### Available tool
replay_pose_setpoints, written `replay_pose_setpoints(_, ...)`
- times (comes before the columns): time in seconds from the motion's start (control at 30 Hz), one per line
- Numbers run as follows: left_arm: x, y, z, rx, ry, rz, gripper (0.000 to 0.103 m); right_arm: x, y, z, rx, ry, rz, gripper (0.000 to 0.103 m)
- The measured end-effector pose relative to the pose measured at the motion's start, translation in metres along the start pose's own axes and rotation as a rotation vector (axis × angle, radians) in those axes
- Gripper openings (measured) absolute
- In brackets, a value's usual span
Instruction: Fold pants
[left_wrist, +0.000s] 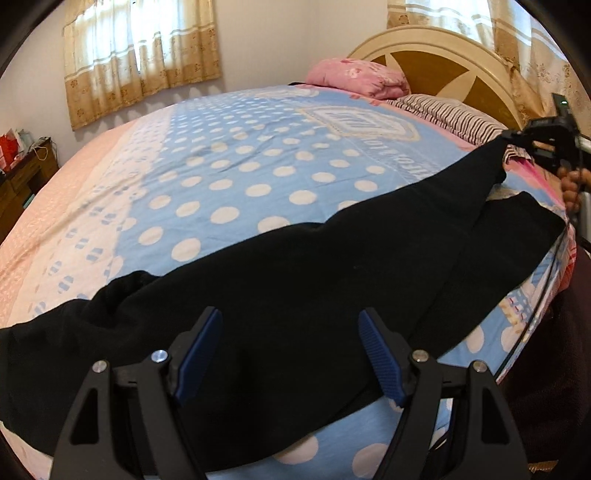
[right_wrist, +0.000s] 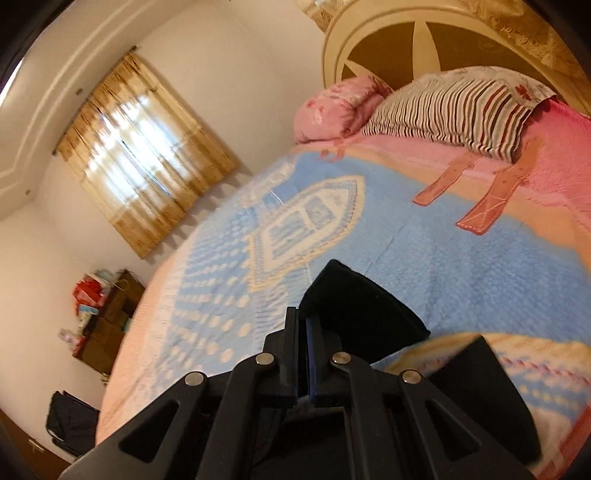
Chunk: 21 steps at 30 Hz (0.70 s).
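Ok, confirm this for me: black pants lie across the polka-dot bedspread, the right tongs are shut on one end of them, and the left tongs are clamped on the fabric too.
One thing is wrong: the left tongs are open, jaws spread above the black pants, as the left wrist view shows. The rest holds: the pants lie across the polka-dot bedspread, and the right tongs are shut on one end.
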<state>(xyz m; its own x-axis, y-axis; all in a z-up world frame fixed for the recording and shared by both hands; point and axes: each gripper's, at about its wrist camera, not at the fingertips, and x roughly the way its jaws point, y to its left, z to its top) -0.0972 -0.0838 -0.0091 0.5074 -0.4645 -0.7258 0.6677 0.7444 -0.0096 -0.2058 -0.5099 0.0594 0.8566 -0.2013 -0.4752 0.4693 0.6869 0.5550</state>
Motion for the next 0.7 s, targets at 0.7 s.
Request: replay_pose_setpoints(0.7,-0.013,-0.018,0.007,0.029,-0.009,-0.116,0.079,-0.041,-0.065,-0.054,0.086,0.1,-0.148,0.003)
